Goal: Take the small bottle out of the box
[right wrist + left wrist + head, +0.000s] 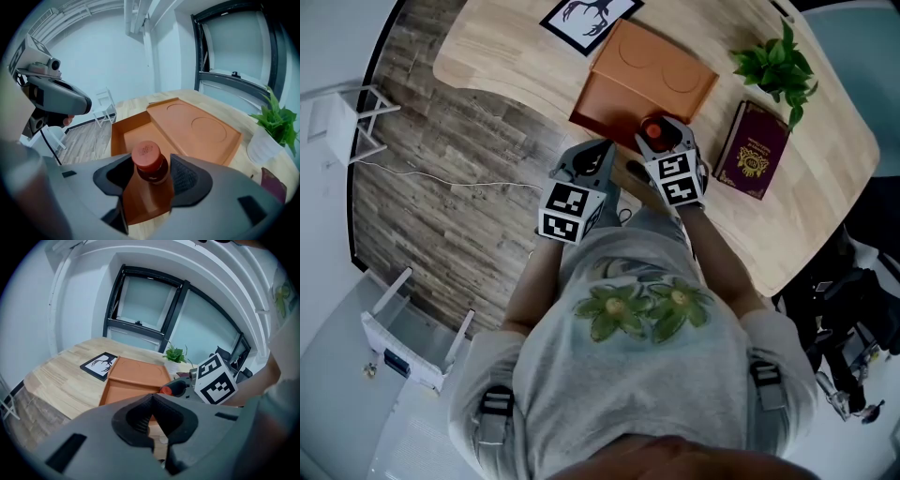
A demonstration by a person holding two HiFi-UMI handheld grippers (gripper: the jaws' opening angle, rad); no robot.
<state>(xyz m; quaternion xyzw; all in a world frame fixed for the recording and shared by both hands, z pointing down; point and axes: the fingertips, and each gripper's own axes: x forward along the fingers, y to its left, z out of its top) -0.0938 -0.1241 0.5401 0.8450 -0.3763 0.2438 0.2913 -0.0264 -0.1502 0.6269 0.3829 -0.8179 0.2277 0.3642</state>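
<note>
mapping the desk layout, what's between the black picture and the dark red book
The open orange box lies between the picture and the book, seen in the head view. The right claw holds the small bottle over its near end.

1. Your left gripper (598, 152) (152, 398) hovers just off the near left corner of the box (642, 80). Its jaws are pressed together with nothing between them.
2. Your right gripper (664, 131) (151, 164) sits at the box's near edge. Its jaws are clamped on the small bottle (149, 161), just below the cap.
3. Your left forearm (530, 281) and right forearm (727, 267) both reach forward toward the box, with the two grippers side by side and close to each other.
</note>
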